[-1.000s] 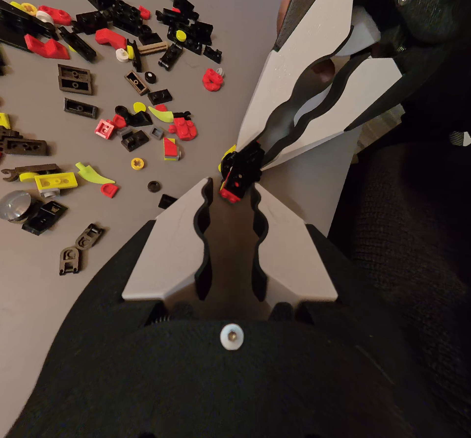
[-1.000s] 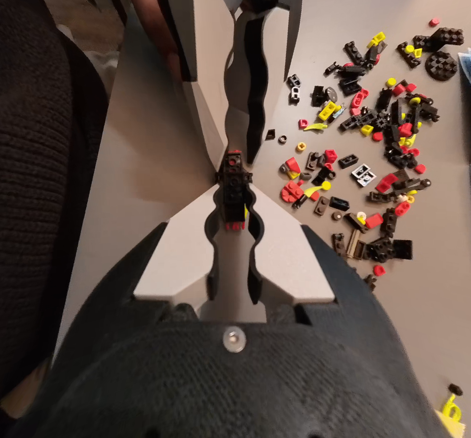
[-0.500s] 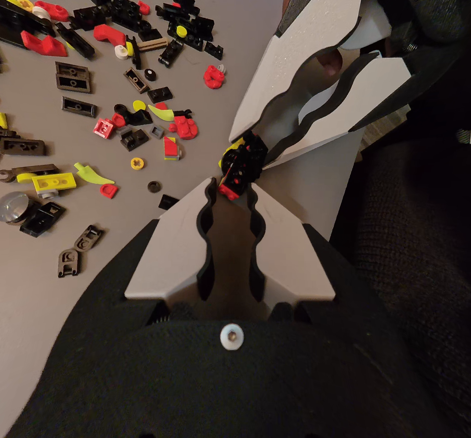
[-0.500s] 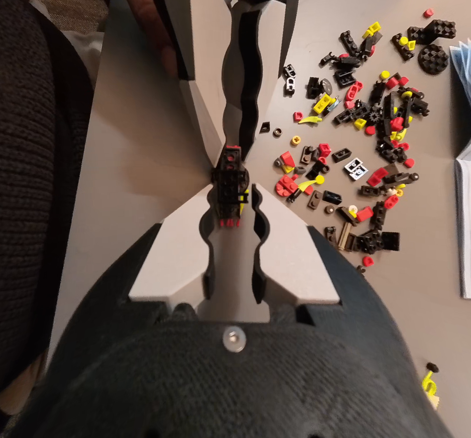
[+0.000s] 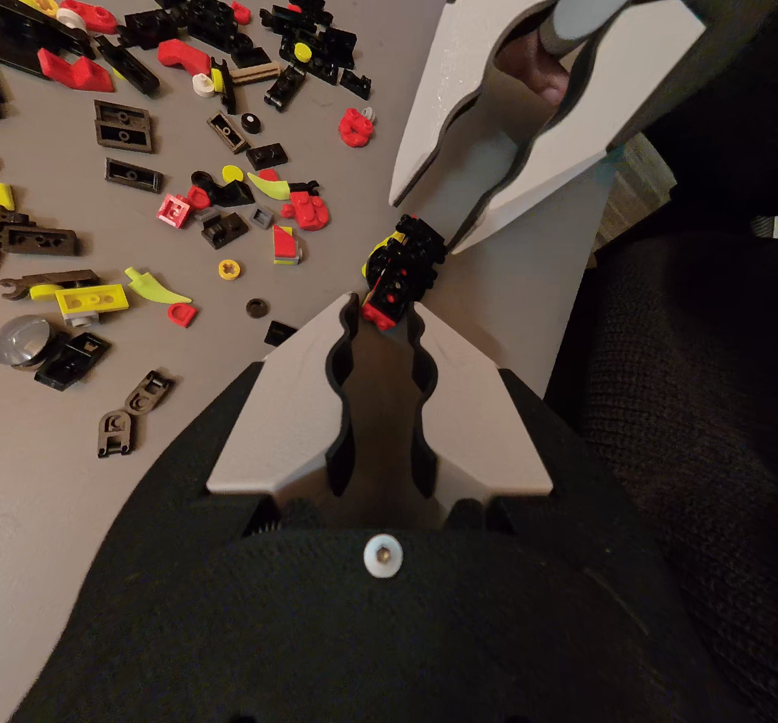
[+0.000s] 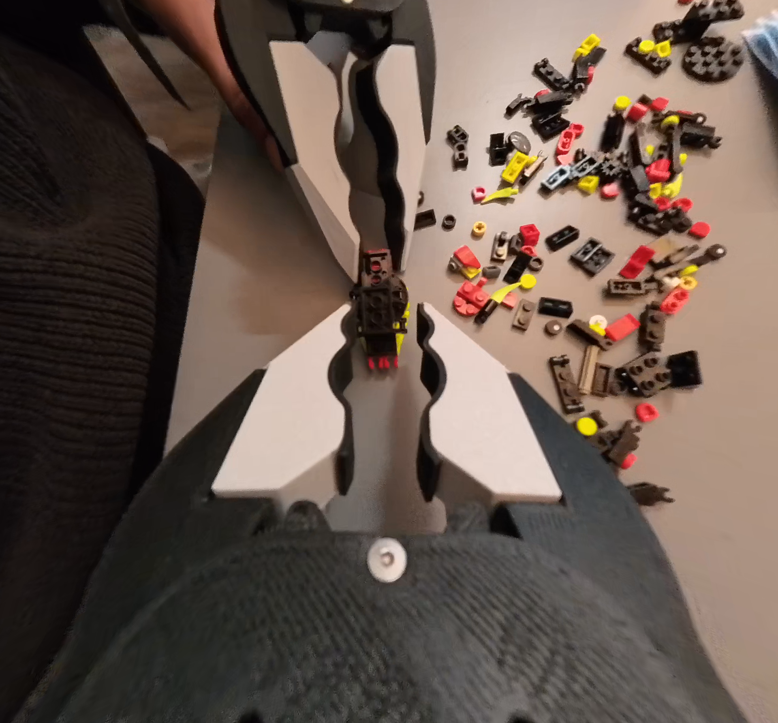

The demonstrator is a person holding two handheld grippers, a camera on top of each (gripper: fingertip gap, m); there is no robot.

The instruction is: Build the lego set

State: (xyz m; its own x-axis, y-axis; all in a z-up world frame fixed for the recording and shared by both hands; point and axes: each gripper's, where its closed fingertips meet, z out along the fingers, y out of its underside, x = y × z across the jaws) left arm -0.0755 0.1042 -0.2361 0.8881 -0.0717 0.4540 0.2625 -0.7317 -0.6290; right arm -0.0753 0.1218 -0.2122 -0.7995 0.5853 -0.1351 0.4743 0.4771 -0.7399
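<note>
Spanning grey table (image 5: pixel 496 324), scattered bricks (image 5: pixel 235 206) — dim

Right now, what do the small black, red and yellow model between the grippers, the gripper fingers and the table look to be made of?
Model: glossy moulded plastic bricks, going by the studs and sharp edges. Left gripper fingers: matte pale grey rigid plastic, perhaps printed, with wavy black inner pads that look rubbery. Table: smooth matte grey surface, possibly laminate; cannot tell.
</note>
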